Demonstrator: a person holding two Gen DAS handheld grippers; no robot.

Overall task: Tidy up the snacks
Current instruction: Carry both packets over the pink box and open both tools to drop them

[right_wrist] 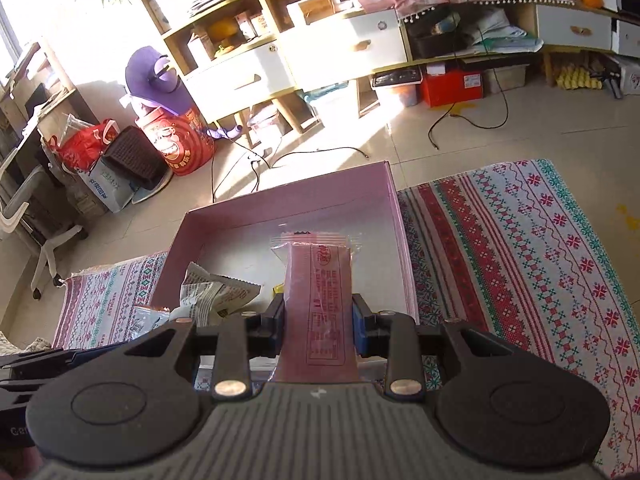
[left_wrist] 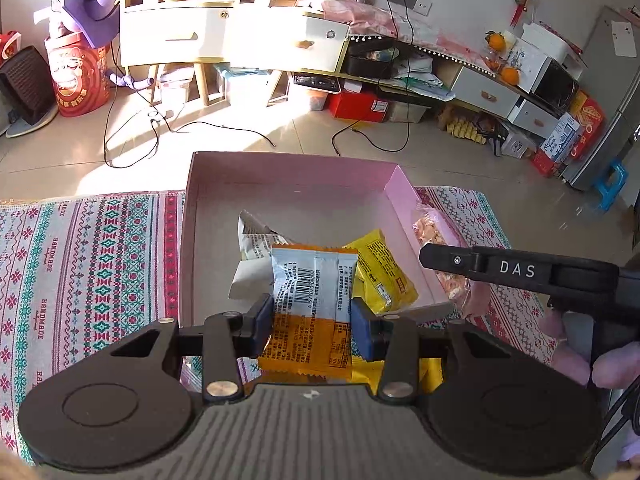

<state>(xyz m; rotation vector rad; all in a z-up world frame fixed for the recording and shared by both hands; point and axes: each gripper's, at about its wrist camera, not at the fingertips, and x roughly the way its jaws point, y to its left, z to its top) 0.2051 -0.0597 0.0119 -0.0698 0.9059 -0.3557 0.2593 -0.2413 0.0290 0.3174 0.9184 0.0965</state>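
A pink box point(left_wrist: 288, 172) stands open on a patterned cloth point(left_wrist: 88, 264). My left gripper point(left_wrist: 312, 322) is shut on an orange and silver snack packet point(left_wrist: 308, 280), held over the box's near edge. A yellow packet point(left_wrist: 380, 268) and a white packet point(left_wrist: 256, 240) lie inside the box. My right gripper point(right_wrist: 318, 326) is shut on a long pink snack bar point(right_wrist: 320, 292), held over the box point(right_wrist: 280, 204) from the near right side. The right gripper shows in the left wrist view point(left_wrist: 436, 256), with the pink bar point(left_wrist: 436, 236) beyond it.
The cloth point(right_wrist: 520, 248) extends on both sides of the box. Tiled floor with loose cables point(left_wrist: 160, 128) lies beyond. Cabinets point(left_wrist: 224, 32), a red bag point(left_wrist: 80, 80), a red crate point(left_wrist: 360, 106) and a blue stool point(left_wrist: 610, 184) line the far side.
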